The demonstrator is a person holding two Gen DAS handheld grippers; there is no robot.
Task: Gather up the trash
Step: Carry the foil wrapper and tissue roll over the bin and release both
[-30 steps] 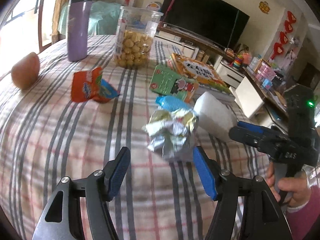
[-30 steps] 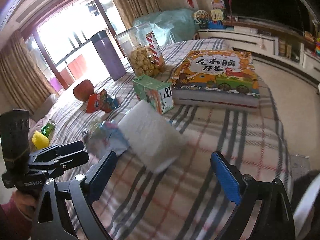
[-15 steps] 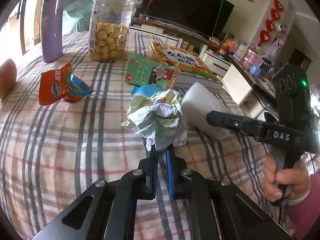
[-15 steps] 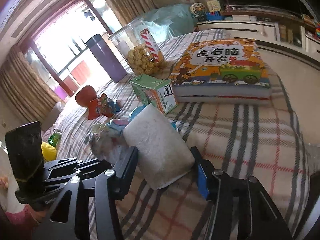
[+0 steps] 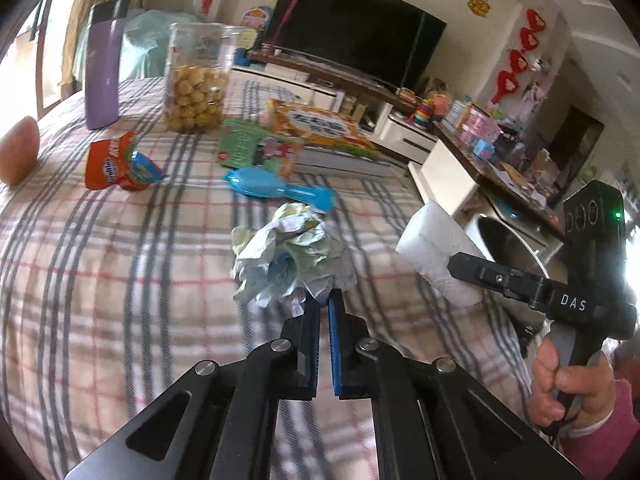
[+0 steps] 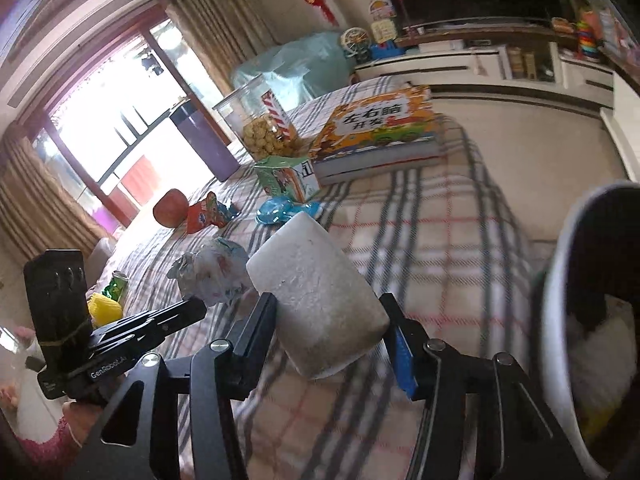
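Black handheld grippers, pink sleeve

The left gripper (image 5: 325,300) has black linkage arms, silver screws and blue pads; the right gripper (image 5: 460,266) reads "DAS", shows a green light; pink sleeve (image 5: 604,436) at the wrist.

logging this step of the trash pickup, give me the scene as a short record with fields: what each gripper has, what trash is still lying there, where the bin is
left gripper: shut on crumpled wrapper
right gripper: shut on white foam block
trash still lying: orange snack packet, flat on checked cloth
other things on cloth: blue brush, green carton, book, snack jar, purple flask, apple
bin: white, beyond the cloth's edge, at far right of the right wrist view
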